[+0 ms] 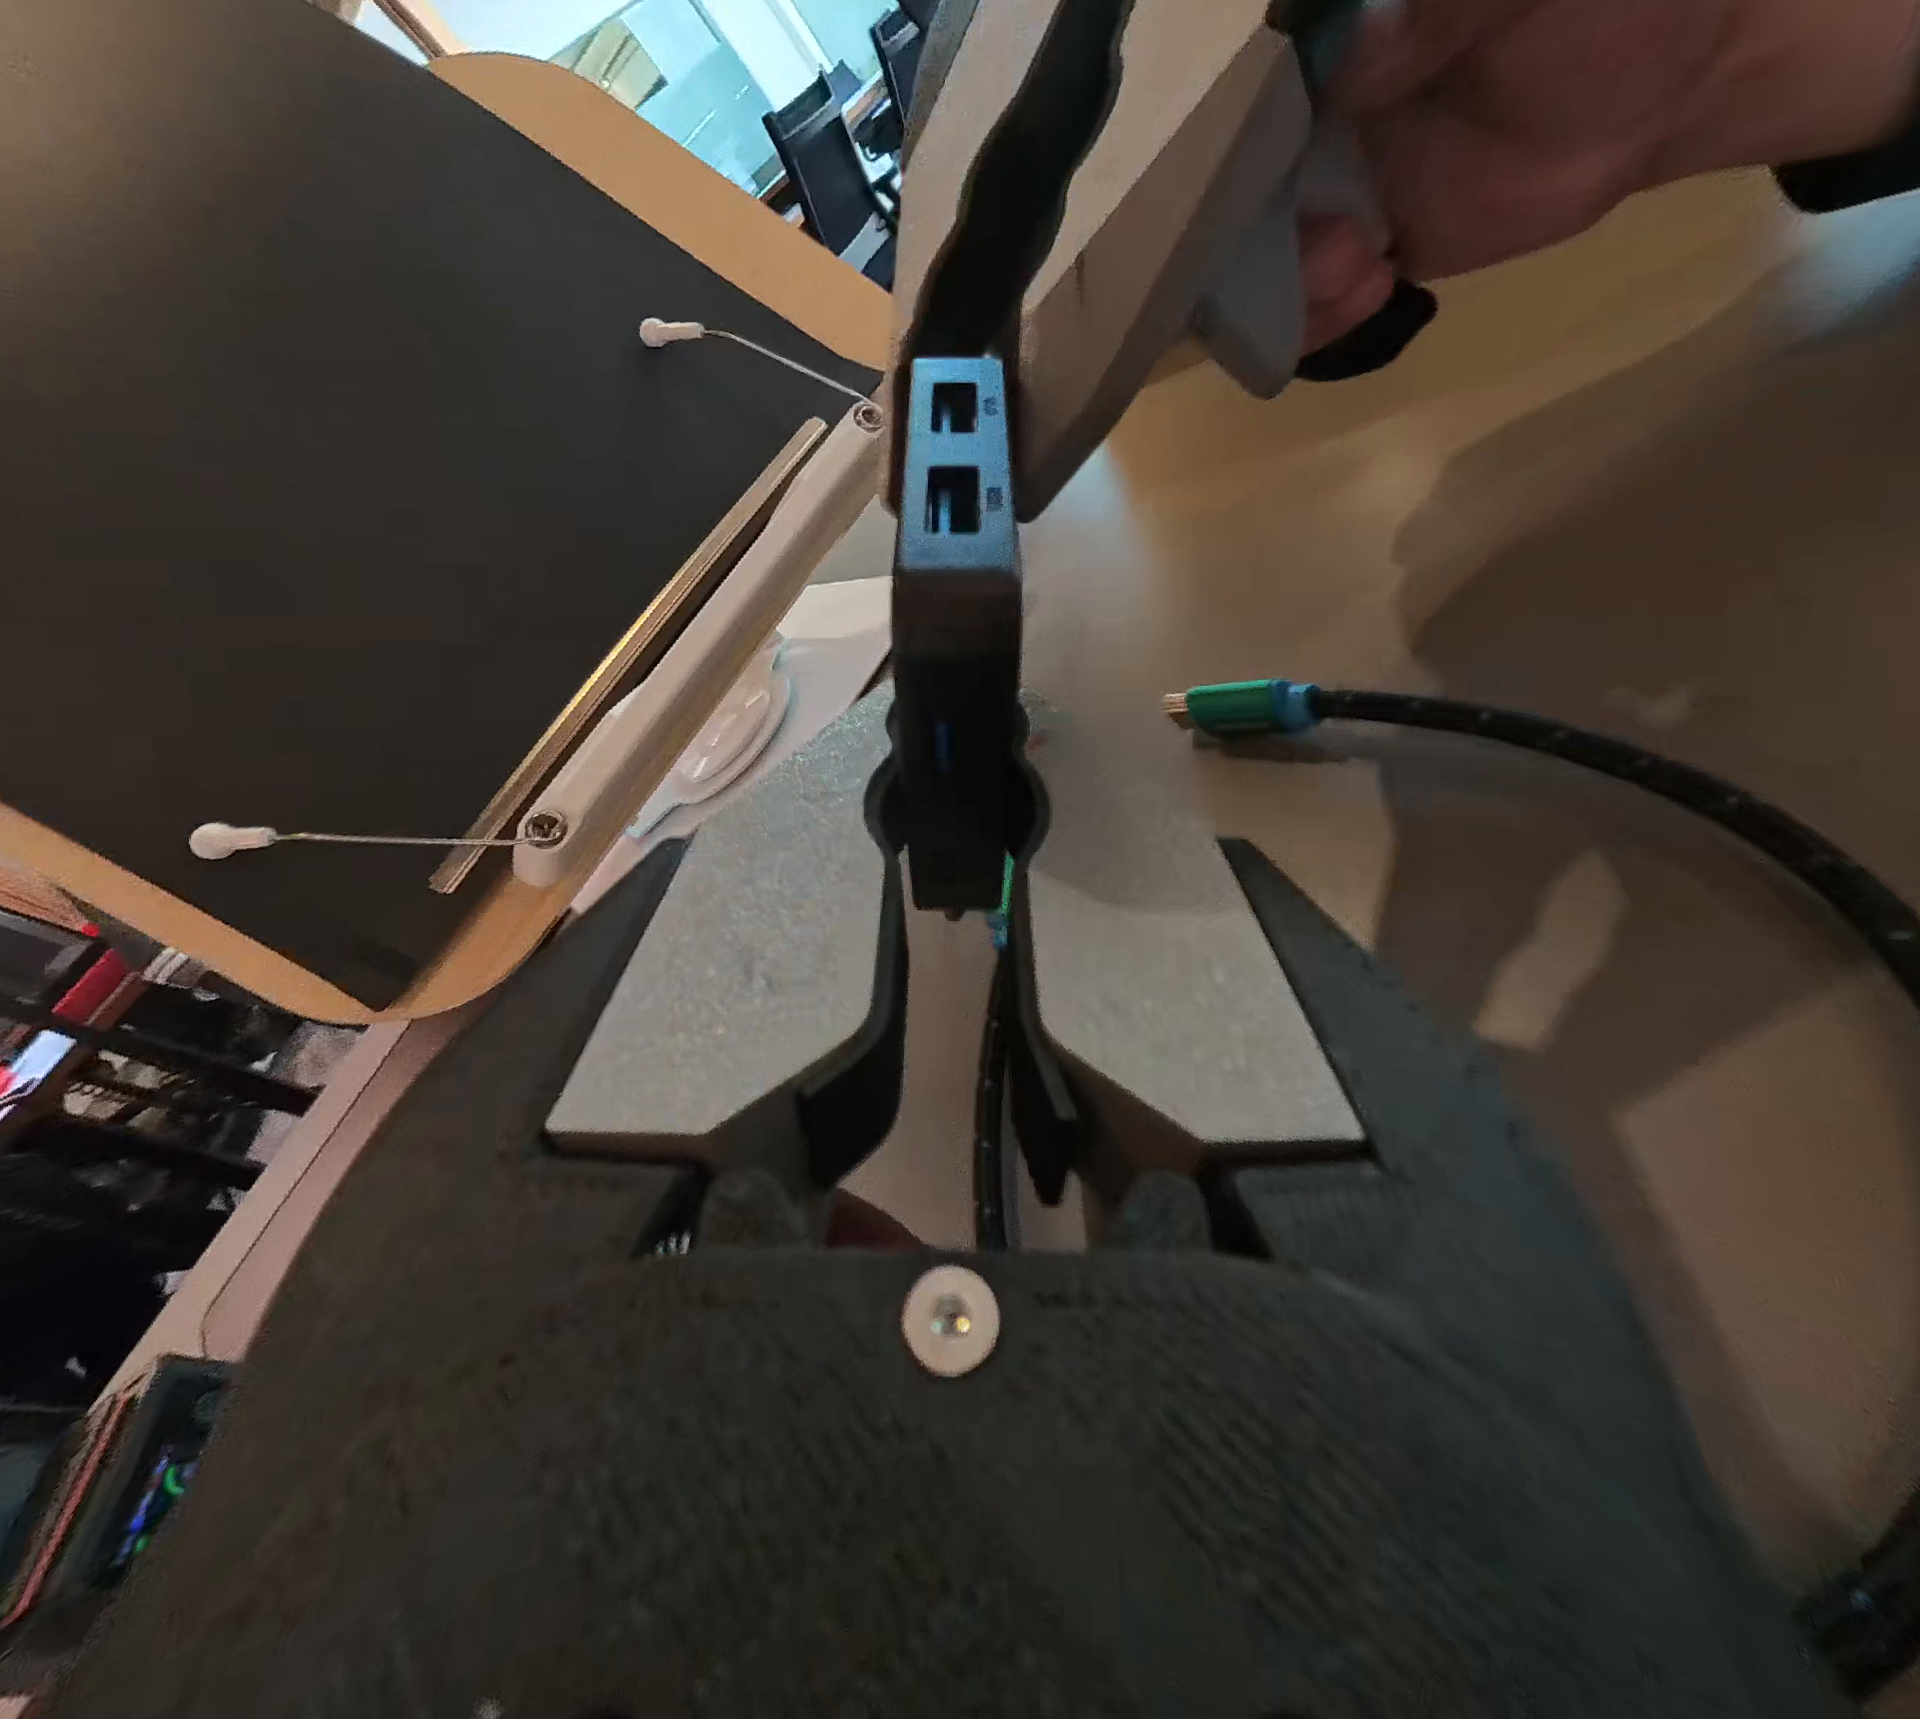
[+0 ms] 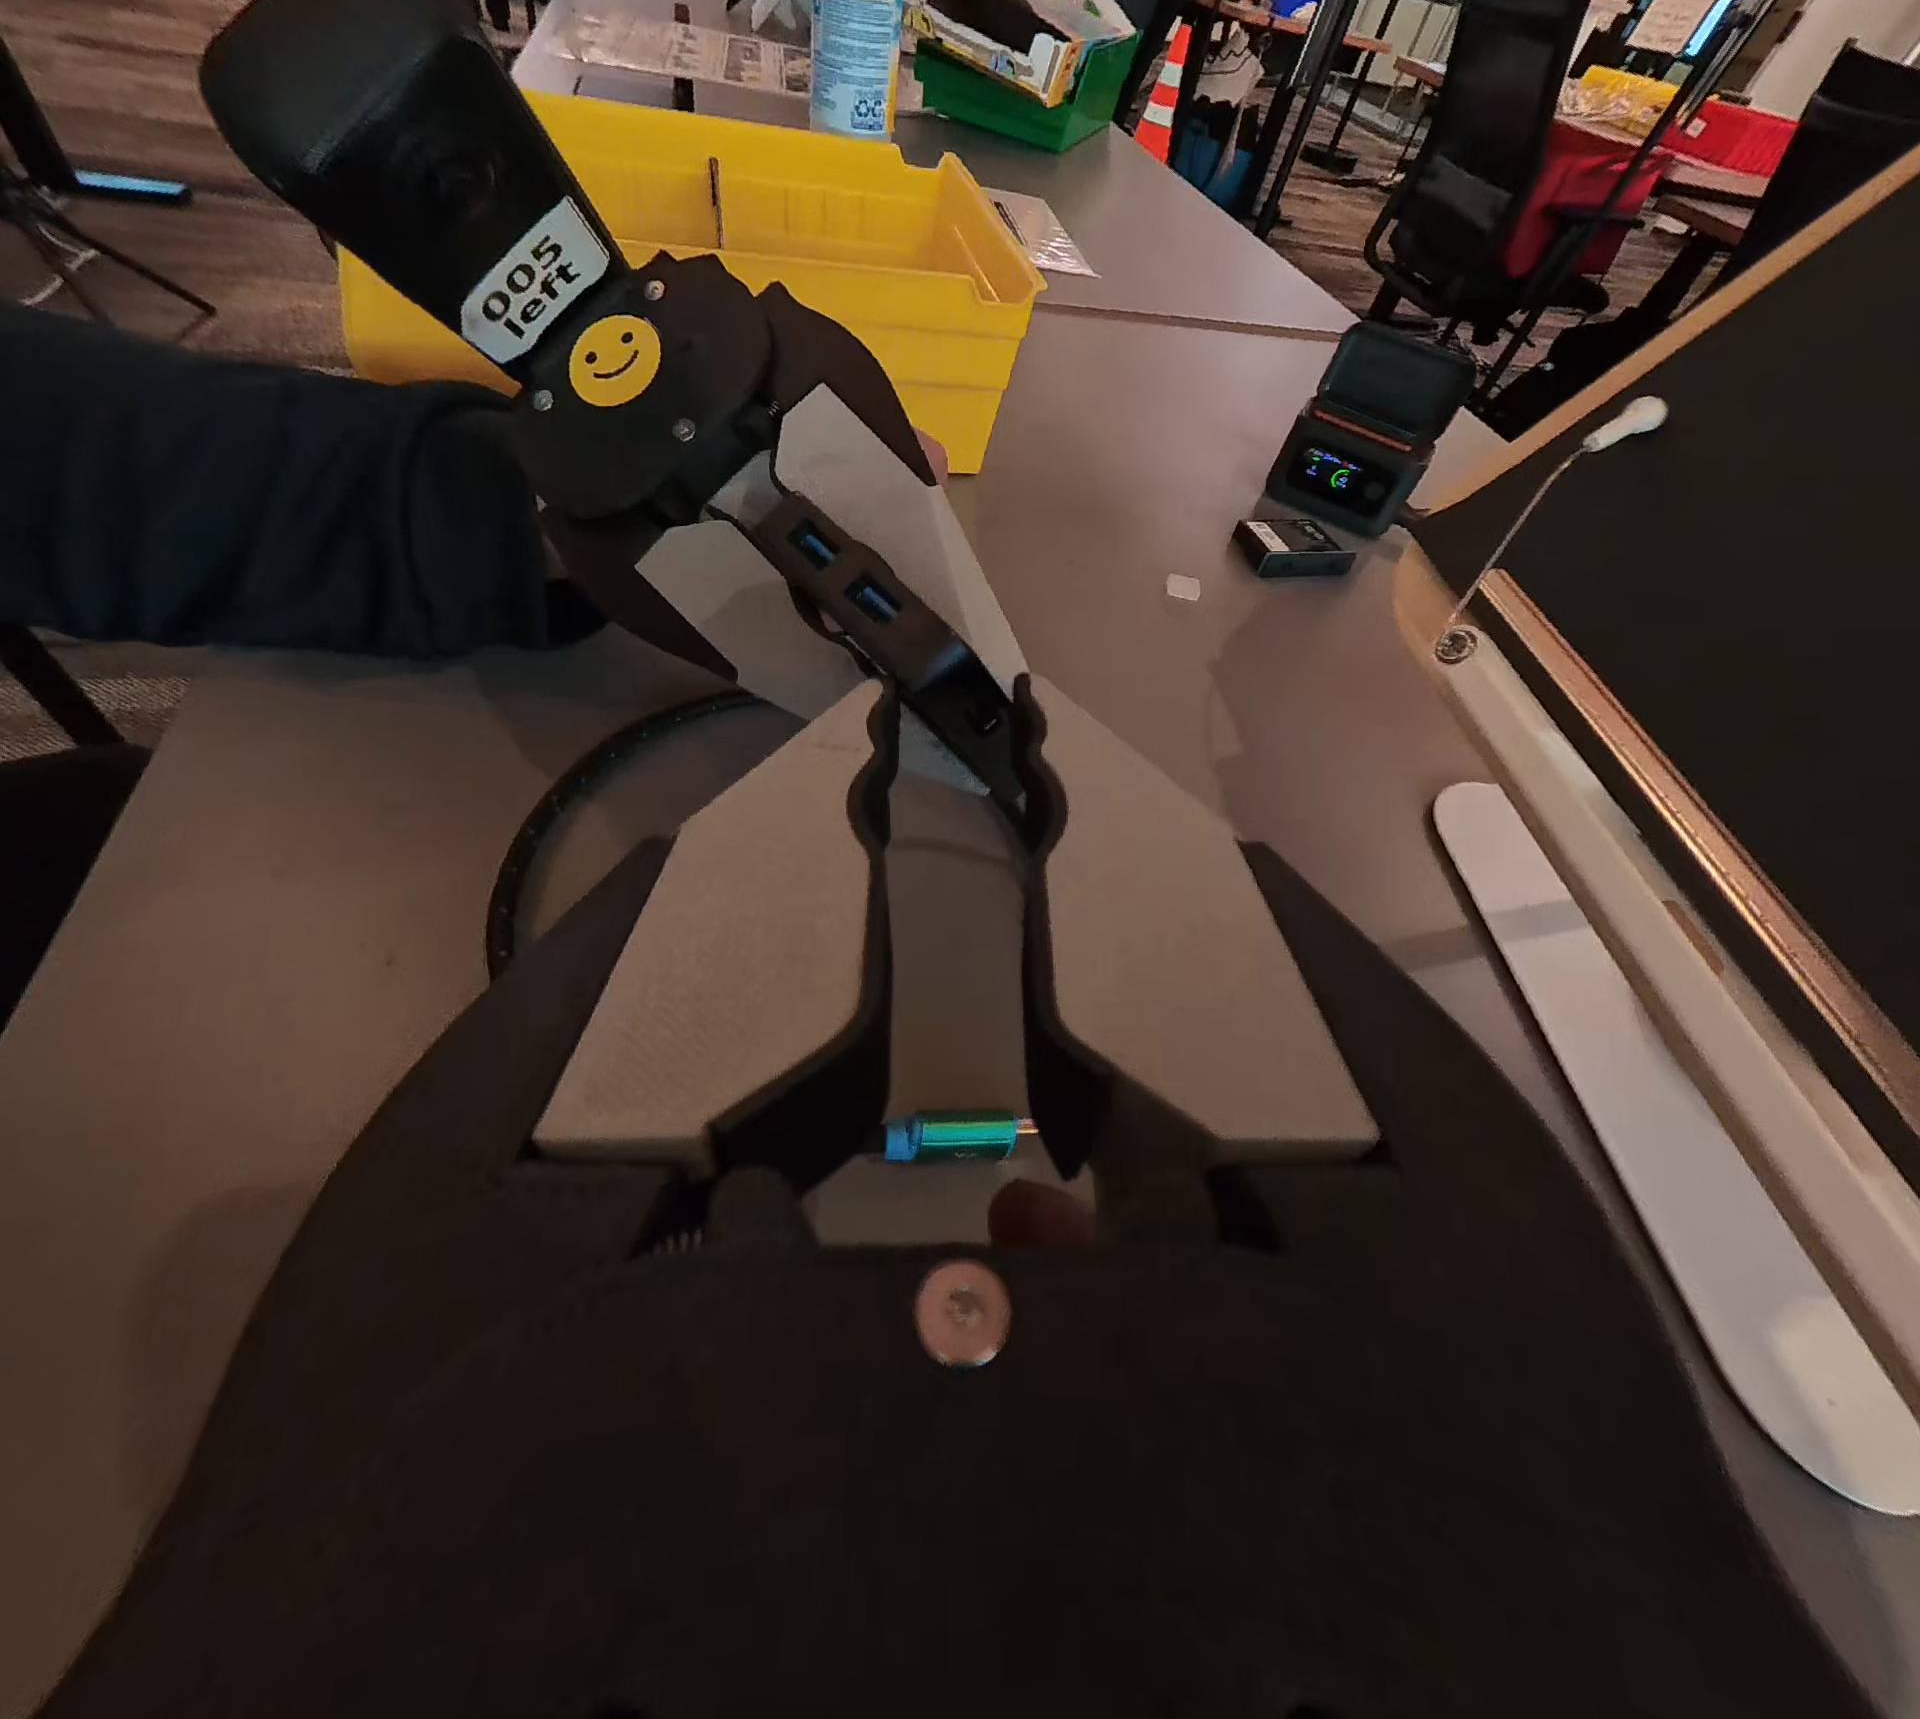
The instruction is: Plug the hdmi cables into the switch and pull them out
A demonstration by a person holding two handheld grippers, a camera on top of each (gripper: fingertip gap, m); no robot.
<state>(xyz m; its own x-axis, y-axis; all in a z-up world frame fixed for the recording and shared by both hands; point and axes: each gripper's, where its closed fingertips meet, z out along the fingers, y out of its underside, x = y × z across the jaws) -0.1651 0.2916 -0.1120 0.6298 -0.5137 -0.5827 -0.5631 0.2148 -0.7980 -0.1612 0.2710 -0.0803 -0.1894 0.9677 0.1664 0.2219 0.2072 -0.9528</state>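
Both grippers pinch the black switch, held above the grey bench (image 2: 1195,443): left gripper (image 1: 954,802) at one end, right gripper (image 2: 956,734) at the other. A green-tipped HDMI cable (image 1: 1242,706) lies unplugged on the bench just beside the switch (image 1: 956,568).

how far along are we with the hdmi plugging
Early or between cycles. Done: the switch is lifted off the table, gripped at both ends by the left gripper and right gripper. In hand: only the switch; its two visible end ports look empty. Left: the green-tipped hdmi cable lies loose on the table and needs plugging and pulling. Prior cycles cannot be judged.
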